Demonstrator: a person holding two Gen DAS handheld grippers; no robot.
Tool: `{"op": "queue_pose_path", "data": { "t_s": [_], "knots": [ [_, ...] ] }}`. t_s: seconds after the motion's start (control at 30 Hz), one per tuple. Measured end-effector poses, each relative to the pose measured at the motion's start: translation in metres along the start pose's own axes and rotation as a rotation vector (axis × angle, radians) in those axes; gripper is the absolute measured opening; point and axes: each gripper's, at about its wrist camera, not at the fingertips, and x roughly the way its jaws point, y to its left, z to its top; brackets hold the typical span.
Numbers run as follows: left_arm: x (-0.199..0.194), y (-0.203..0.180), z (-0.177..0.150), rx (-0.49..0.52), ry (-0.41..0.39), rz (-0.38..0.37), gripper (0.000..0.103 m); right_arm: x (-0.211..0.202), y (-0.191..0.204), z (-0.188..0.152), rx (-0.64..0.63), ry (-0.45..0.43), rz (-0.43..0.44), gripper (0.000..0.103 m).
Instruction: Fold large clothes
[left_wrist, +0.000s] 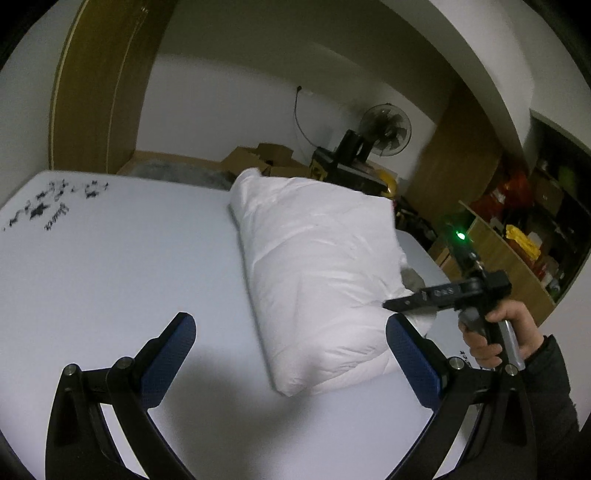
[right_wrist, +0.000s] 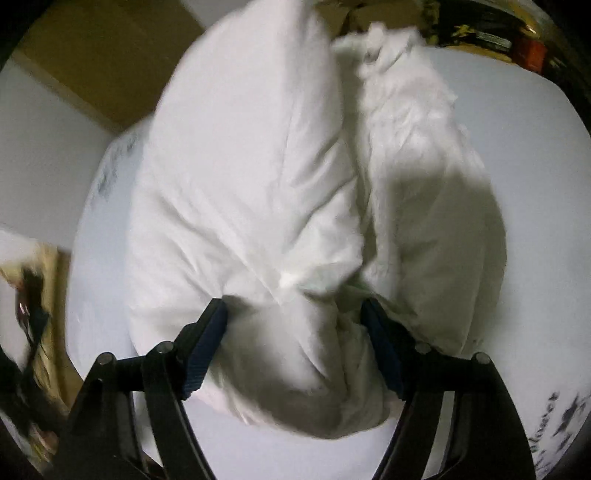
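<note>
The left gripper hangs over the white table with its jaws spread wide and nothing between them. Just to its right the folded white coat lies in a puffy bundle on the table. At the coat's right end a hand holds the right gripper, whose jaws stand apart around a bunched fold; whether the pads still press on it is unclear.

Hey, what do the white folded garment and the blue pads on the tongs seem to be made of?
White folded garment: looks like padded, down-style fabric with a faint sheen; puffy bulk, stitched seams, soft creases. Blue pads: probably textured rubber, matte, with a fine dotted grip pattern.
</note>
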Motion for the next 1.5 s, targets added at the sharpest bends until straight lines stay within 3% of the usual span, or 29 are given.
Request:
{"op": "queue_pose_path", "data": {
  "t_s": [0.07, 0.1, 0.13, 0.23, 0.37, 0.43, 0.57, 0.7, 0.97, 1.07, 1.2, 1.3, 1.37, 1.5],
  "knots": [
    [0.002, 0.010, 0.007, -0.015, 0.004, -0.004, 0.103, -0.001, -0.006, -0.003, 0.027, -0.017, 0.002, 0.060],
    [0.005, 0.012, 0.009, -0.023, 0.008, -0.008, 0.103, -0.001, -0.010, -0.004, 0.054, -0.025, 0.013, 0.034],
    [0.007, 0.014, 0.011, -0.029, 0.008, -0.014, 0.103, -0.003, -0.011, -0.003, 0.066, -0.030, 0.044, 0.021],
    [-0.001, 0.017, 0.008, -0.035, -0.009, -0.016, 0.103, -0.022, -0.004, -0.007, 0.049, -0.094, 0.063, 0.011],
    [-0.007, 0.030, 0.013, -0.057, -0.027, 0.008, 0.103, -0.075, -0.009, -0.030, 0.055, -0.252, 0.229, 0.009],
    [-0.006, 0.033, 0.012, -0.073, -0.025, 0.023, 0.103, -0.084, -0.024, -0.044, 0.084, -0.294, 0.237, 0.009],
    [0.013, 0.035, 0.021, -0.094, 0.004, 0.070, 0.103, -0.035, -0.076, -0.064, 0.209, -0.202, 0.253, 0.009],
    [0.047, 0.016, 0.044, -0.047, 0.031, 0.117, 0.103, -0.013, -0.106, -0.081, 0.280, -0.207, 0.399, 0.009],
    [0.176, -0.062, 0.128, 0.178, -0.021, 0.332, 0.103, -0.004, -0.080, -0.083, 0.203, -0.218, 0.322, 0.009],
    [0.232, -0.066, 0.129, 0.234, -0.006, 0.385, 0.103, 0.001, -0.078, -0.066, 0.207, -0.211, 0.348, 0.010],
    [0.311, -0.035, 0.102, 0.173, 0.198, 0.360, 0.103, 0.001, -0.086, -0.068, 0.199, -0.215, 0.391, 0.012],
    [0.328, -0.029, 0.094, 0.163, 0.221, 0.383, 0.103, -0.004, -0.090, -0.073, 0.183, -0.227, 0.394, 0.014],
    [0.335, -0.040, 0.089, 0.228, 0.210, 0.459, 0.103, -0.004, -0.087, -0.075, 0.159, -0.238, 0.368, 0.014],
    [0.353, -0.044, 0.079, 0.279, 0.212, 0.543, 0.103, -0.005, -0.083, -0.078, 0.140, -0.253, 0.359, 0.014]
  ]
}}
